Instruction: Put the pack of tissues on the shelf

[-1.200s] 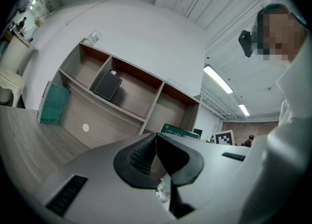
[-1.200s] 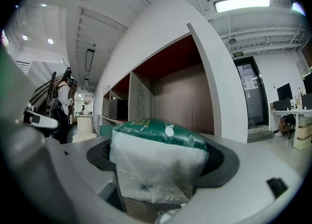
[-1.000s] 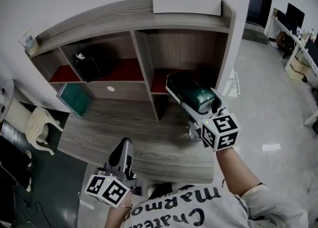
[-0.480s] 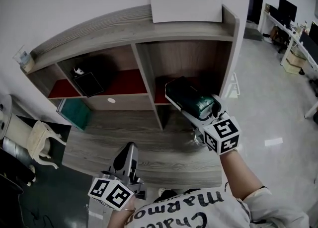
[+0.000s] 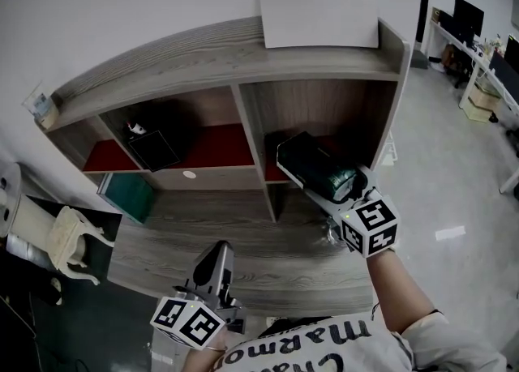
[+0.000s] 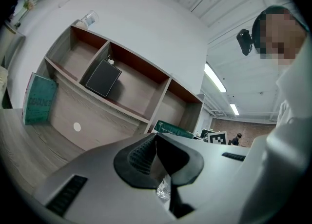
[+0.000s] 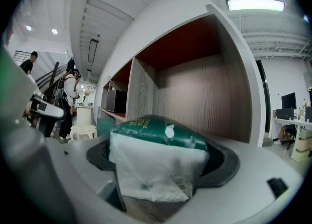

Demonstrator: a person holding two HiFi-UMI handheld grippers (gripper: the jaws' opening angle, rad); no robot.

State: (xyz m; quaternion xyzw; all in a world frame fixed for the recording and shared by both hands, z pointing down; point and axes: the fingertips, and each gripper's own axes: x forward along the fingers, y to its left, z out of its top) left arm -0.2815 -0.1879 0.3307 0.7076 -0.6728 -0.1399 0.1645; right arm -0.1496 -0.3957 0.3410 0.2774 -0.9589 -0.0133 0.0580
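Note:
A green pack of tissues (image 5: pixel 311 165) with a clear plastic end (image 7: pixel 155 167) is clamped in my right gripper (image 5: pixel 326 182), which is shut on it. The pack's far end sits at the mouth of the wooden shelf's (image 5: pixel 243 54) right-hand compartment (image 7: pixel 204 96), just above its red floor. Whether it touches the floor is hidden. My left gripper (image 5: pixel 217 260) hangs low over the desk's near edge, shut, with no object in it (image 6: pixel 158 169). From the left gripper view the tissue pack (image 6: pixel 173 129) shows past the shelf's divider.
A black box (image 5: pixel 152 148) leans in the middle compartment. A teal book (image 5: pixel 130 197) stands against the shelf's lower left. A white board (image 5: pixel 318 14) lies on the shelf top, and a small clear cup (image 5: pixel 39 106) at its left end. A cream chair (image 5: pixel 58 234) stands left of the desk (image 5: pixel 268 258).
My right gripper has carried the tissue pack forward, closer to the right compartment. The left gripper has barely moved.

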